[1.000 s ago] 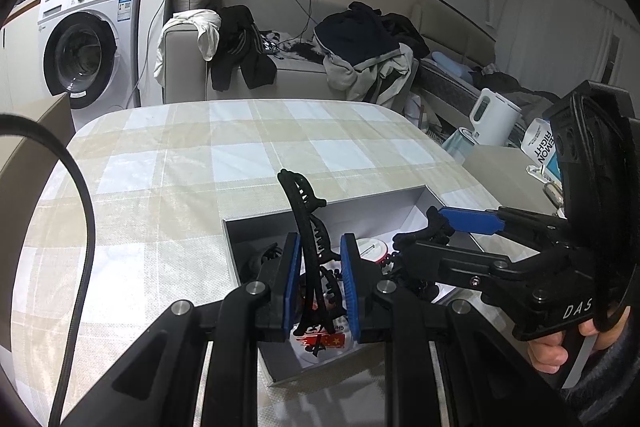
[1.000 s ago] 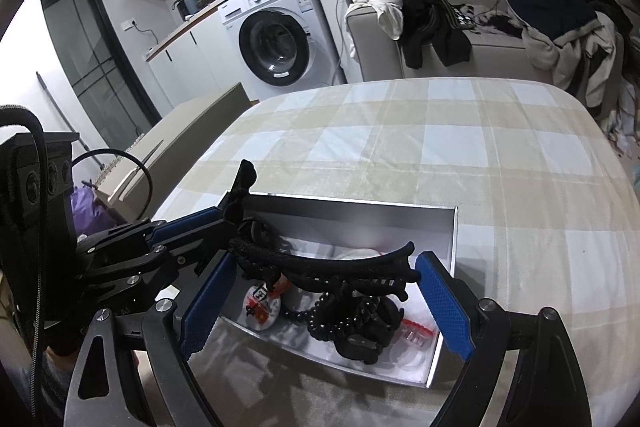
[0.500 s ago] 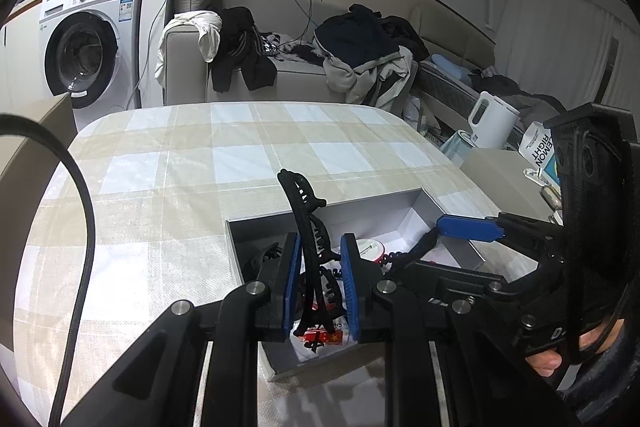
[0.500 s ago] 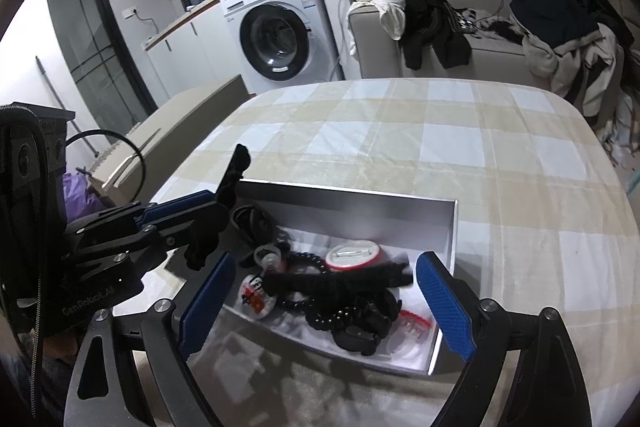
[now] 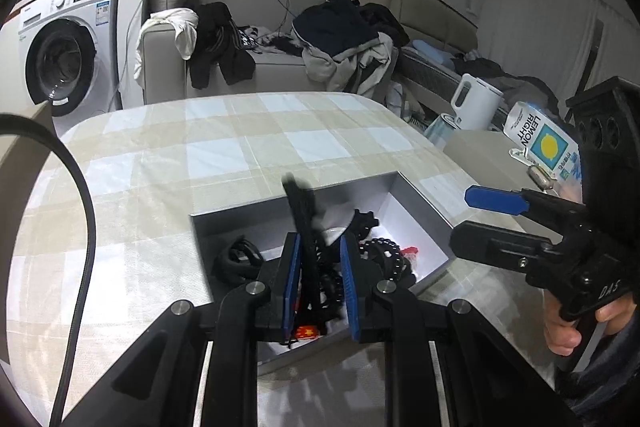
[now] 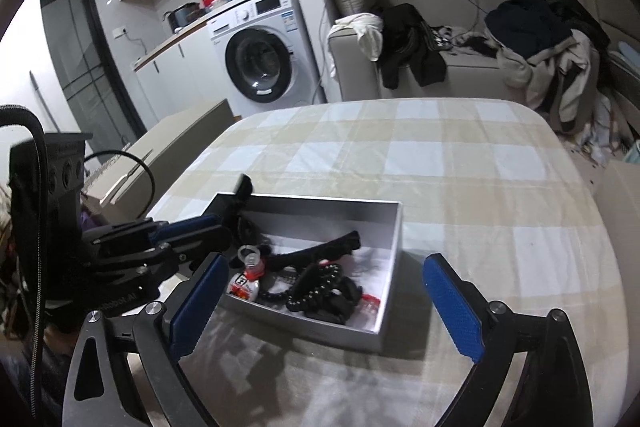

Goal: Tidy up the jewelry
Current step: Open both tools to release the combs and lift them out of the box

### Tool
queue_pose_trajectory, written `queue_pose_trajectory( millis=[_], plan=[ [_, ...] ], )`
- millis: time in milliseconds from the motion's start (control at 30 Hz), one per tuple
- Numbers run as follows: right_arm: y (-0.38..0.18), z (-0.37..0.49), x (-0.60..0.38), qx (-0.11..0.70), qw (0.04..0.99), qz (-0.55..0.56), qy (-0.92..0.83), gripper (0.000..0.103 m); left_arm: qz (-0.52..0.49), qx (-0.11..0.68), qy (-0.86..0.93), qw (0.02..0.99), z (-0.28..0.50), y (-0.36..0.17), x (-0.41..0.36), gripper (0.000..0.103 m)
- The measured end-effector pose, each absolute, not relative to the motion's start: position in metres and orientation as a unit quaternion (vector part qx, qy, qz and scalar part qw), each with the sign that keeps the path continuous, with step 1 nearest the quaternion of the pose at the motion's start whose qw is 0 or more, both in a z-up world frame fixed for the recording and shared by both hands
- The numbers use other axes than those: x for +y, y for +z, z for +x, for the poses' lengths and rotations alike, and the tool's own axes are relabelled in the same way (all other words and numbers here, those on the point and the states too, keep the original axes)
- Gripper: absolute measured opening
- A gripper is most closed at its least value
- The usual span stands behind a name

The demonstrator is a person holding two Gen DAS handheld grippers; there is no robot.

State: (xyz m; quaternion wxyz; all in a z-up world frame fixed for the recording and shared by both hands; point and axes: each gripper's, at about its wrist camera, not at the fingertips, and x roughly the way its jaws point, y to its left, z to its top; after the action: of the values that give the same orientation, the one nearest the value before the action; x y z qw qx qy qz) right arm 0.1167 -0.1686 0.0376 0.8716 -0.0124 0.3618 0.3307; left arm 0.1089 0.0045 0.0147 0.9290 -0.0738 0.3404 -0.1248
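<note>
A grey open box [image 5: 280, 205] with a white floor sits on the checked tablecloth. My left gripper [image 5: 318, 267] is shut on a black claw hair clip [image 5: 304, 223], which stands upright above the box's near side. In the right wrist view the same left gripper [image 6: 224, 223] reaches in from the left over the box [image 6: 396, 251]. Inside lie a long black clip [image 6: 320, 247], a black bead bracelet [image 6: 316, 283] and a small red-and-white bottle [image 6: 248, 275]. My right gripper [image 6: 326, 261] hovers in front of the box, its jaws opening, with nothing between them.
A black hair tie [image 5: 236, 259] lies in the box's left corner. A person's hand [image 5: 568, 327] grips the right gripper's handle. A white kettle [image 5: 476, 103] and a lemon carton [image 5: 540, 143] stand on a side surface. A washing machine [image 6: 260, 63] and clothes-strewn sofa [image 6: 460, 67] are behind.
The long black clip that hung between the right gripper's fingers now lies in the box. The right gripper has drawn back and spread wider. The left gripper holds its clip in place.
</note>
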Motion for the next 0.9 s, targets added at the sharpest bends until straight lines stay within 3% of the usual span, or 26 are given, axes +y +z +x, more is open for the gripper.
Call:
queue_pose_trajectory(
  millis=[333, 400, 467, 667, 733, 833, 900],
  plan=[
    [0.036, 0.116, -0.181, 0.362, 0.874, -0.003, 0.324, 0.098, -0.067, 0.335, -0.117, 0.932, 0.097, 0.021, -0.001, 0.015],
    [0.036, 0.116, -0.181, 0.361, 0.875, -0.003, 0.323, 0.099, -0.066, 0.331, -0.106, 0.935, 0.093, 0.025, 0.001, 0.024],
    [0.036, 0.117, -0.182, 0.358, 0.877, -0.003, 0.321, 0.1, -0.068, 0.328, -0.094, 0.938, 0.089, 0.028, 0.003, 0.048],
    [0.043, 0.111, -0.188, 0.334, 0.886, 0.004, 0.323, 0.103, -0.078, 0.311, -0.06, 0.945, 0.075, 0.037, 0.01, 0.085],
    [0.046, 0.108, -0.19, 0.323, 0.888, 0.008, 0.328, 0.103, -0.074, 0.299, -0.041, 0.95, 0.07, 0.039, 0.012, 0.088],
    [0.048, 0.101, -0.193, 0.304, 0.89, 0.009, 0.34, 0.103, -0.069, 0.288, -0.02, 0.955, 0.064, 0.037, 0.014, 0.102],
    [0.048, 0.096, -0.194, 0.29, 0.893, 0.009, 0.344, 0.103, -0.073, 0.273, -0.012, 0.959, 0.057, 0.033, 0.016, 0.102]
  ],
)
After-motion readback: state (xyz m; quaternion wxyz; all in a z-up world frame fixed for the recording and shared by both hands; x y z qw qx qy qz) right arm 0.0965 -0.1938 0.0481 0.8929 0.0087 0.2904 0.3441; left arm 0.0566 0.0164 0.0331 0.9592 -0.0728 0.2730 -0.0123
